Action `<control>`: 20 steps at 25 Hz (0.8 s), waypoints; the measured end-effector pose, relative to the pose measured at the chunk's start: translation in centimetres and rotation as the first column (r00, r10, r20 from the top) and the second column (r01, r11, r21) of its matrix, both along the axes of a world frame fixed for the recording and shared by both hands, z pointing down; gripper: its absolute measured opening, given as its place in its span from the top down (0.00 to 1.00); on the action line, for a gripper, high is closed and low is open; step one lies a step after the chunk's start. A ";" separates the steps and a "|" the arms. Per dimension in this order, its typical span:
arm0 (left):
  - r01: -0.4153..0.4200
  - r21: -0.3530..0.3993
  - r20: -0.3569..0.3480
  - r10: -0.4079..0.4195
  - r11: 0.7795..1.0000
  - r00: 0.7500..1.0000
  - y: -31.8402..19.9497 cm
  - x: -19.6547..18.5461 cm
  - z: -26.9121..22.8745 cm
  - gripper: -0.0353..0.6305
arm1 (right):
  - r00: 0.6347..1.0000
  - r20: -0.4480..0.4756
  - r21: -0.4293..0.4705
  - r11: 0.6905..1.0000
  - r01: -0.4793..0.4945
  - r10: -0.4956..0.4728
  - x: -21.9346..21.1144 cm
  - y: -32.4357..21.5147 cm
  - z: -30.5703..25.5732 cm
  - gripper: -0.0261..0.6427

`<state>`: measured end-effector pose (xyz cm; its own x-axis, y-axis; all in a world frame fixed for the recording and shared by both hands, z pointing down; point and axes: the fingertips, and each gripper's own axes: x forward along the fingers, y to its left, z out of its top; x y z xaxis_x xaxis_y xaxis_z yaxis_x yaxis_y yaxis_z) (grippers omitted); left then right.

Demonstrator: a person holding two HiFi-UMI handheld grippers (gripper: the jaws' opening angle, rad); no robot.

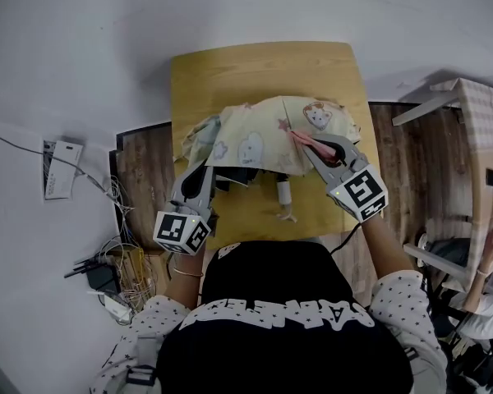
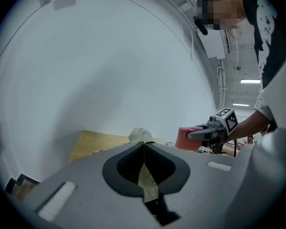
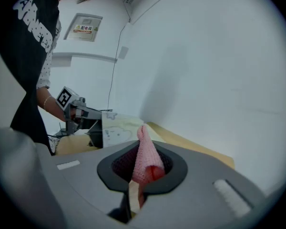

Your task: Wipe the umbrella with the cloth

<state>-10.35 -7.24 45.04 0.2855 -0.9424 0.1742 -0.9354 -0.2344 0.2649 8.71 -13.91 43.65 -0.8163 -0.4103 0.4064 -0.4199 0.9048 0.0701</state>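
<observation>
A pale yellow umbrella printed with cartoon animals lies partly spread on the small wooden table. Its white handle points toward me. My left gripper sits at the canopy's near left edge, shut on a fold of the yellow fabric. My right gripper is over the canopy's right side, shut on a pink knitted cloth. The cloth's end sticks up past the jaw tips. In the left gripper view the right gripper holds the cloth above the table.
Loose cables and a power strip lie on the floor at the left, below a white box on the wall. A light wooden piece of furniture and another person are at the right. A wall stands behind the table.
</observation>
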 end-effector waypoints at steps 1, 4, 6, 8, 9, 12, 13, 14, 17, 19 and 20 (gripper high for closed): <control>0.005 0.001 0.000 -0.005 1.000 1.000 0.0 0.0 0.0 0.94 | 1.000 0.009 0.034 0.999 -0.018 0.018 0.2 -0.9 -0.7 0.91; 0.026 0.000 -0.003 -0.026 1.000 1.000 0.1 0.1 -0.1 0.94 | 0.999 0.006 0.100 0.994 -0.043 0.043 0.5 -3.3 -2.1 0.91; 0.042 -0.003 -0.005 -0.042 0.999 0.999 0.1 0.1 0.0 0.94 | 0.999 -0.014 0.121 0.992 -0.046 0.048 0.7 -4.6 -2.2 0.91; 0.059 -0.005 -0.005 -0.059 0.998 0.998 0.1 0.0 -0.1 0.94 | 0.998 -0.031 0.124 0.991 -0.048 0.052 0.7 -5.7 -1.9 0.91; 0.066 -0.005 -0.004 -0.066 0.998 0.998 0.1 0.0 -0.1 0.94 | 0.998 -0.037 0.120 0.992 -0.048 0.053 0.7 -6.1 -1.7 0.91; 0.084 -0.006 0.002 -0.083 0.996 0.997 0.1 0.0 -0.1 0.94 | 0.998 -0.059 0.117 0.993 -0.026 0.033 0.2 -7.2 -1.0 0.91; 0.091 -0.007 0.005 -0.091 0.996 0.996 0.1 0.0 -0.1 0.94 | 0.997 -0.073 0.122 0.992 -0.012 0.021 -0.1 -7.5 -0.5 0.91; 0.100 -0.008 0.007 -0.100 0.995 0.995 0.1 0.0 -0.1 0.94 | 0.996 -0.092 0.126 0.992 0.000 0.012 -0.2 -7.8 0.0 0.91; 0.123 -0.011 0.012 -0.123 0.992 0.992 0.2 0.1 -0.2 0.94 | 0.991 -0.134 0.111 0.994 0.019 -0.004 -0.5 -8.2 1.8 0.91; 0.124 -0.008 0.017 -0.124 0.992 0.992 0.2 0.3 -0.4 0.94 | 0.989 -0.148 0.090 0.995 0.037 -0.023 -0.7 -8.1 2.7 0.91; 0.118 0.001 0.018 -0.118 0.993 0.993 0.3 0.5 -0.6 0.94 | 0.987 -0.157 0.081 0.996 0.047 -0.034 -0.8 -7.9 3.2 0.91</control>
<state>-9.86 -6.93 44.44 0.1693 -0.9692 0.1789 -0.9611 -0.1222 0.2476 7.92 -21.80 46.82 -0.7627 -0.4160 0.4952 -0.3608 0.9091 0.2081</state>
